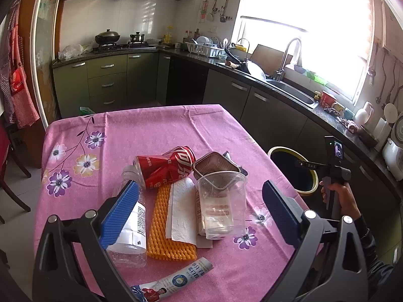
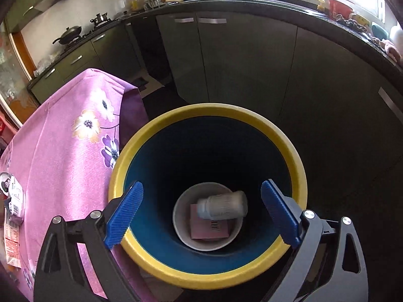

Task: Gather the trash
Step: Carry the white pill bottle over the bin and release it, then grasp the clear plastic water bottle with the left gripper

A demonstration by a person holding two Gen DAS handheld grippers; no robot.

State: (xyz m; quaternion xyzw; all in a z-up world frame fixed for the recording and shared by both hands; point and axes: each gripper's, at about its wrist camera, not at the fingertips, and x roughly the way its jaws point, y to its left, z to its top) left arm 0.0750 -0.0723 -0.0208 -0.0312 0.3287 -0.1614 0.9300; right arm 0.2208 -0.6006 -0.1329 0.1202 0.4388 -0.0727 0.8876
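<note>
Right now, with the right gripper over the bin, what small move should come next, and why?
Probably swing the right gripper back to the table. Its jaws are open and empty over the yellow-rimmed bin, where a small bottle lies blurred inside, while the red can and other trash remain.

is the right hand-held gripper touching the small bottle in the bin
Apart. The right wrist view shows the right hand-held gripper open above the bin's yellow rim, while the small bottle is blurred deep inside over a bowl.
</note>
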